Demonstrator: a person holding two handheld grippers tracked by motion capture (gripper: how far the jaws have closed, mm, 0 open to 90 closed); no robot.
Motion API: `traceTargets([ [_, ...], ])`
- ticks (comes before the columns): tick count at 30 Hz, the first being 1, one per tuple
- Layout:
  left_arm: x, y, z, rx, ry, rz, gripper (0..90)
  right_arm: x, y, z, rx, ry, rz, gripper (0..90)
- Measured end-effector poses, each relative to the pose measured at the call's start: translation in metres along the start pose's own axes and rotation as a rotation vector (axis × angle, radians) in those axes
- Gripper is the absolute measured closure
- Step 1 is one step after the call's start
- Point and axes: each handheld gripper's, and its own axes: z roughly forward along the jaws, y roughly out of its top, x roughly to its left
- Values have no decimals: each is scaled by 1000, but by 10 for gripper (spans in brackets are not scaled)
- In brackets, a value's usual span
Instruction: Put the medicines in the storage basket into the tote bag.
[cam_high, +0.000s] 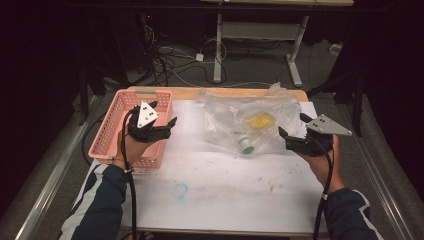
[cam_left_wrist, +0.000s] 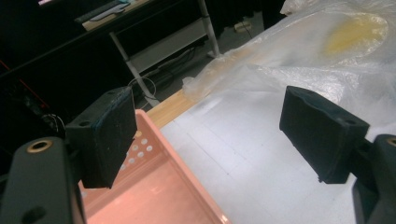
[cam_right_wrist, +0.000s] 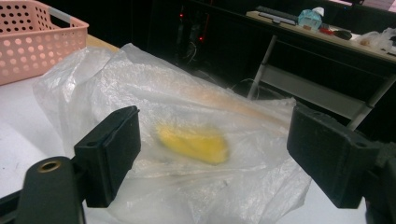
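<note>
Plastic bag (cam_high: 250, 122) is what it's all about, as far as I can judge, and nothing's grabbed yet. Nearest me, the right hand-held gripper (cam_high: 291, 125) hangs just beside the bag's right edge with its jaws spread wide and nothing between the pads; the left hand-held gripper (cam_high: 163, 114) is also wide open and empty, over the right wall of the pink basket (cam_high: 107, 131), apart from the bag. Bag sits on the white worktop (cam_high: 225, 180), toward the far edge, right of the basket. It's clear, thin, crinkly, lying slumped and flat-ish, with something yellow (cam_right_wrist: 194, 143) inside and a small white thing with a green end (cam_high: 246, 145) near the front. Guessing the grip and any move to the basket are still to come.
</note>
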Motion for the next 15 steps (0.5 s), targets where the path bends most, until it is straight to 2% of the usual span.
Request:
traceTargets([
  [3, 2, -2, -4, 5, 4, 13, 171, 1, 0, 0, -5, 10, 5, 182],
  [6, 5, -6, -7, 7, -11, 2, 160, 2, -1, 0, 0, 24, 7, 177],
  [15, 1, -15, -13, 29, -32, 28, 160, 9, -5, -1, 1, 52, -15, 168],
])
